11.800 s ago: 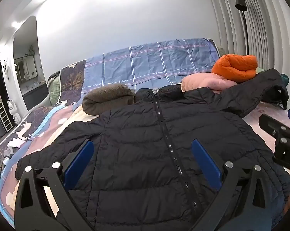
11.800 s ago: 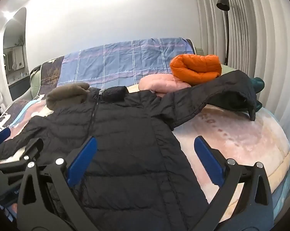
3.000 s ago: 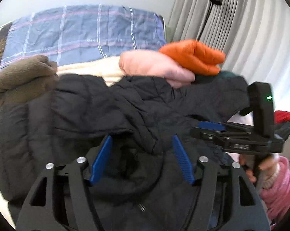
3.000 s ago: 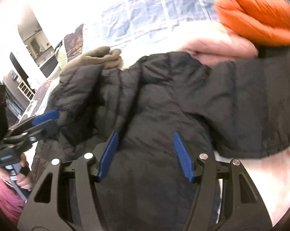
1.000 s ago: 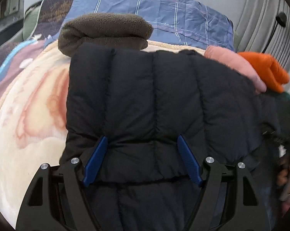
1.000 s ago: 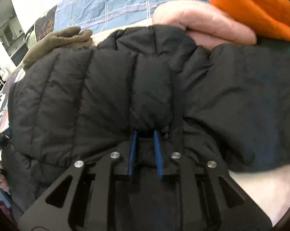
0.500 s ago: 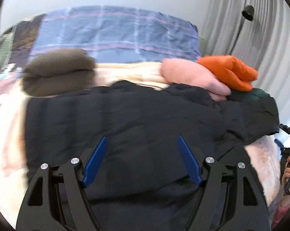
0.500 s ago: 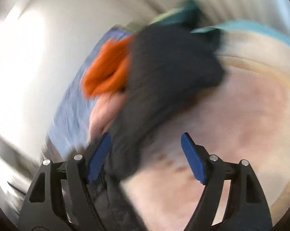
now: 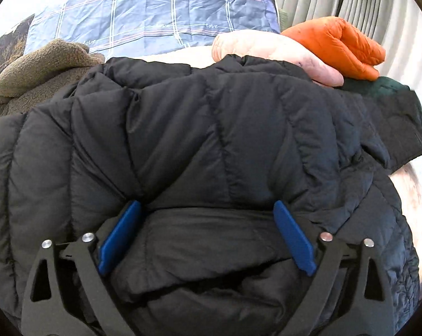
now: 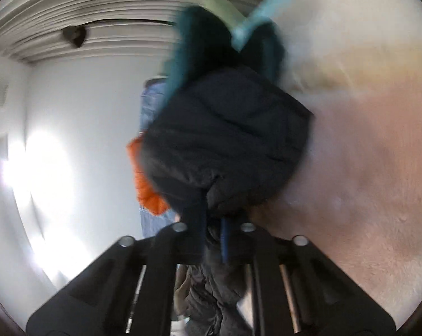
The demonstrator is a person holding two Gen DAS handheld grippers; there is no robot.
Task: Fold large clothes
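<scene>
A black puffer jacket [image 9: 199,128] lies on the bed with its left side folded across the body. My left gripper [image 9: 206,235] is open, its blue fingers [image 9: 118,235] spread over the jacket's lower fold, pressing on the fabric. The jacket's right sleeve [image 9: 390,128] stretches out toward the right. In the right wrist view my right gripper [image 10: 213,232] is shut on the black sleeve end [image 10: 227,145], which bulges up in front of the camera. That view is rolled sideways and blurred.
A folded brown fleece [image 9: 34,75] lies at the back left. A pink folded jacket [image 9: 269,53], an orange one [image 9: 337,44] and a dark green one [image 9: 379,85] lie at the back right. A blue plaid pillow [image 9: 154,19] is behind. The peach blanket [image 10: 365,182] covers the bed.
My right gripper went from open over the sleeve end to shut on it, and rolled sideways. My left gripper moved closer and down onto the jacket, still open.
</scene>
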